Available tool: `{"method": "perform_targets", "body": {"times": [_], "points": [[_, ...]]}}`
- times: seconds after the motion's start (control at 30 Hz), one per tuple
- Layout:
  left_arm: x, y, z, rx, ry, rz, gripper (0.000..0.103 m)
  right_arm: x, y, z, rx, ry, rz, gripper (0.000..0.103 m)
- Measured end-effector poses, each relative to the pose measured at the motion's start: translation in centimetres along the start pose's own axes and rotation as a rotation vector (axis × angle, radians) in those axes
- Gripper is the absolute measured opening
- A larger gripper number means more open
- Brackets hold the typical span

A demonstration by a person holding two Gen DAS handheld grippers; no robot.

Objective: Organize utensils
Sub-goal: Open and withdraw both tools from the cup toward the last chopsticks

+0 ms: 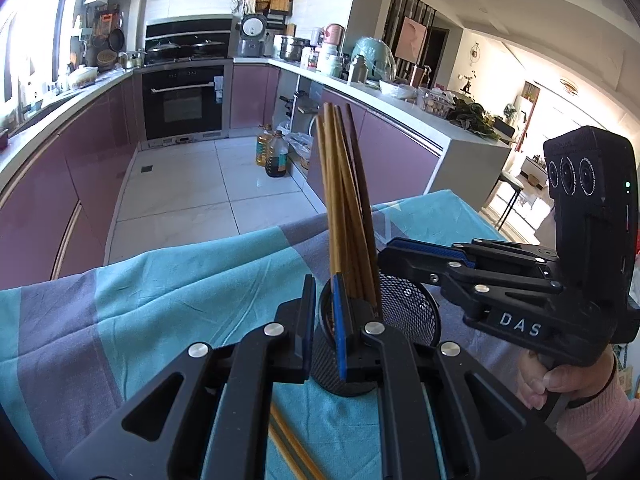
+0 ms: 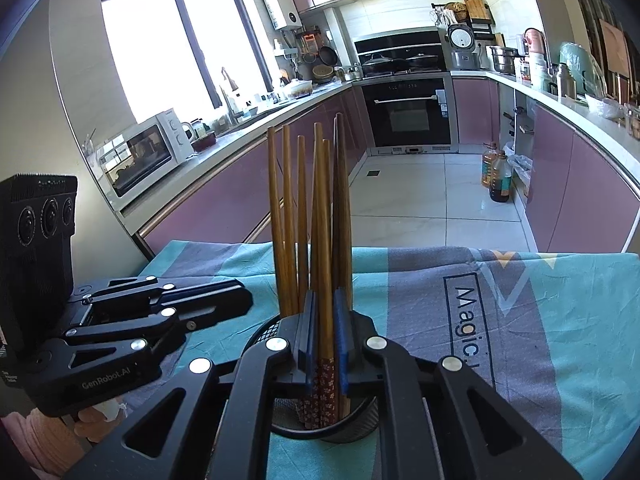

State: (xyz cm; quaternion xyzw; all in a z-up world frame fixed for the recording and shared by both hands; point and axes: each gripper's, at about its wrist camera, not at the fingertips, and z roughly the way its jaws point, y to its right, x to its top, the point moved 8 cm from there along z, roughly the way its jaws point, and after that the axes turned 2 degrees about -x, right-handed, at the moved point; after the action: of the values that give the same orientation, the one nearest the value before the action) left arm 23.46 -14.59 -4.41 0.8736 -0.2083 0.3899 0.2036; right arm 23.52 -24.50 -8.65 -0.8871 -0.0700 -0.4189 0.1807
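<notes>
A black mesh utensil holder (image 1: 404,312) stands on the blue and grey tablecloth (image 1: 160,280). Several wooden chopsticks (image 1: 344,200) stand upright in it. My left gripper (image 1: 324,328) hovers at the holder's near rim, jaws a little apart, nothing between them. My right gripper (image 1: 390,250) reaches in from the right, next to the chopsticks. In the right wrist view the right gripper (image 2: 326,332) is closed on a pair of chopsticks (image 2: 324,248) whose patterned ends sit inside the holder (image 2: 340,428). The left gripper (image 2: 240,300) lies to the left of it.
Two loose chopsticks (image 1: 292,448) lie on the cloth under my left gripper. The table's far edge drops to the kitchen floor (image 1: 192,192). Oil bottles (image 1: 276,152) stand on the floor by the purple cabinets (image 2: 224,200).
</notes>
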Motion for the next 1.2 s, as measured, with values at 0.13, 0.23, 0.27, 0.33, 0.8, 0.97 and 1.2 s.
{"method": "perform_targets", "body": {"times": [0.13, 0.23, 0.27, 0.33, 0.8, 0.97, 1.2], "points": [[-0.9, -0.8, -2.6, 0.021, 0.060, -0.008, 0.020, -0.7, -0.9, -2.1, 0.043, 0.033, -0.011, 0.021], [-2.3, -1.8, -4.7, 0.035, 0.098, -0.020, 0.025, -1.8, -2.8, -3.9, 0.096, 0.050, -0.050, 0.029], [-2.9, -2.1, -5.2, 0.040, 0.103, -0.022, 0.026, -2.6, -3.6, -4.2, 0.115, 0.044, -0.066, 0.031], [-4.6, -3.0, -6.0, 0.068, 0.100, -0.031, 0.027, -4.4, -5.1, -4.3, 0.151, 0.009, -0.095, 0.032], [-14.8, -7.7, -5.7, 0.160, -0.019, -0.121, 0.033, -14.0, -9.3, 3.3, 0.115, -0.257, -0.132, 0.035], [-16.1, -7.0, -5.2, 0.149, -0.038, -0.131, 0.033, -14.8, -9.6, 4.1, 0.077, -0.273, -0.150, 0.035], [-16.6, -5.9, -4.4, 0.133, -0.064, -0.114, 0.033, -15.1, -9.3, 4.0, 0.028, -0.265, -0.189, 0.033]]}}
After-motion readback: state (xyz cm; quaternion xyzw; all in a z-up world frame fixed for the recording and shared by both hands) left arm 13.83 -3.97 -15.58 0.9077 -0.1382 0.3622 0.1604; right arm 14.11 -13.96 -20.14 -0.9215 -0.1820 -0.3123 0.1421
